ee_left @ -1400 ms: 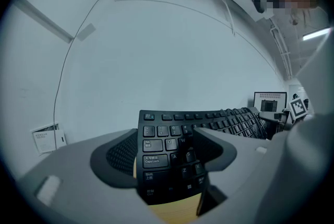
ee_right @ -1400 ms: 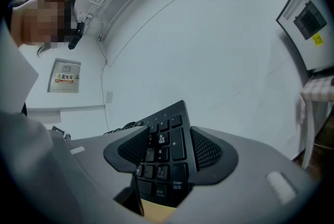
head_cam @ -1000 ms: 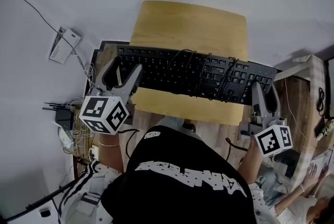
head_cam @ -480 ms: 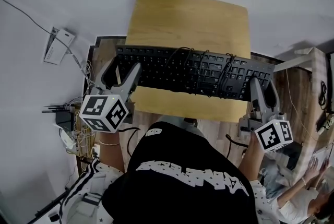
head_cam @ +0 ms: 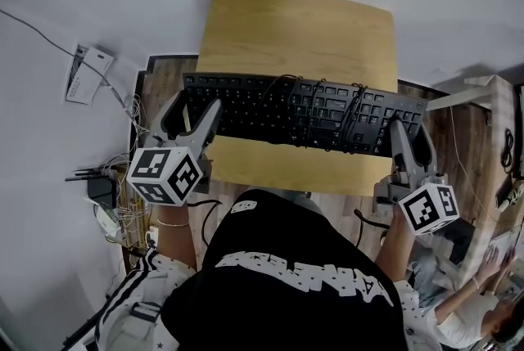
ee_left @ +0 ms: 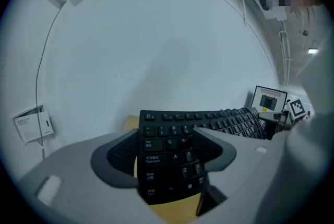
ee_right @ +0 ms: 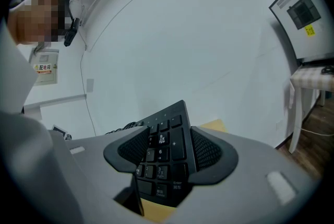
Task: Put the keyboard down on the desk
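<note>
The keyboard has levelled and sunk toward the bench, and wood now shows beyond it in both gripper views where earlier only wall did. The left hand-held gripper and right hand-held gripper each clamp an end. The keyboard spans the bench's near half; whether it touches is unclear.

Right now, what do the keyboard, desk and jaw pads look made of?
Keyboard: looks like matte black plastic, with moulded keys and printed white legends. Desk: light wood or wood-look laminate with faint grain and low sheen; can't tell which. Pads: probably dark rubber, going by the fine dotted texture.
</note>
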Motion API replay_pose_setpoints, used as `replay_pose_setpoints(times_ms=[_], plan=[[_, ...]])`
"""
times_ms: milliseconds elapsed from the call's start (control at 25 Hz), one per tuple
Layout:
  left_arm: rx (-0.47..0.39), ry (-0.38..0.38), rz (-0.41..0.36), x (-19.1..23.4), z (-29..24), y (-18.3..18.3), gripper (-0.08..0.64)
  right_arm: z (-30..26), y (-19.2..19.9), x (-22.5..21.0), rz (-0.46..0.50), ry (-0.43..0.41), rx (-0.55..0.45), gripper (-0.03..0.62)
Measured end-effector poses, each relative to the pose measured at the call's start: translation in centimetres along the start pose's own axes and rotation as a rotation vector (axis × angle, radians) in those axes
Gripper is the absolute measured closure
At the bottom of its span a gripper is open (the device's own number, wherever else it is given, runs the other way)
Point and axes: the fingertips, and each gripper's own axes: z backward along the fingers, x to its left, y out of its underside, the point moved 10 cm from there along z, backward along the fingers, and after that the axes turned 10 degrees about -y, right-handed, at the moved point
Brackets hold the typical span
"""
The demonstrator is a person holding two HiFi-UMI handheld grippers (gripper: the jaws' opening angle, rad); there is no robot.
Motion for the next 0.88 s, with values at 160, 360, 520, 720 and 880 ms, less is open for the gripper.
replay_pose_setpoints(times_ms=[160,360,520,720,880], plan=[[0.003,-0.004,0.005,-0.02,-0.14,-0.01,0.255,-0.04,0.13,-0.13,-0.011,0.004,0.006,0.337],[0.017,-0.008,0.002,-0.13,-0.24,-0.12,0.255,-0.03,0.19,-0.24,-0.025,0.011,0.015,0.337],[0.031,-0.009,0.0,-0.1,-0.19,-0.43,0.255,-0.13,0.1,-0.22,-0.033,0.014,0.023,0.336],[0.041,-0.015,-0.001,-0.21,-0.05,-0.71,0.258,-0.03,0.1,-0.26,-0.049,0.017,0.033,0.336],[0.043,-0.024,-0.003,-0.22,-0.2,-0.82,0.258,-0.26,0.04,-0.46,-0.057,0.006,0.031,0.339]])
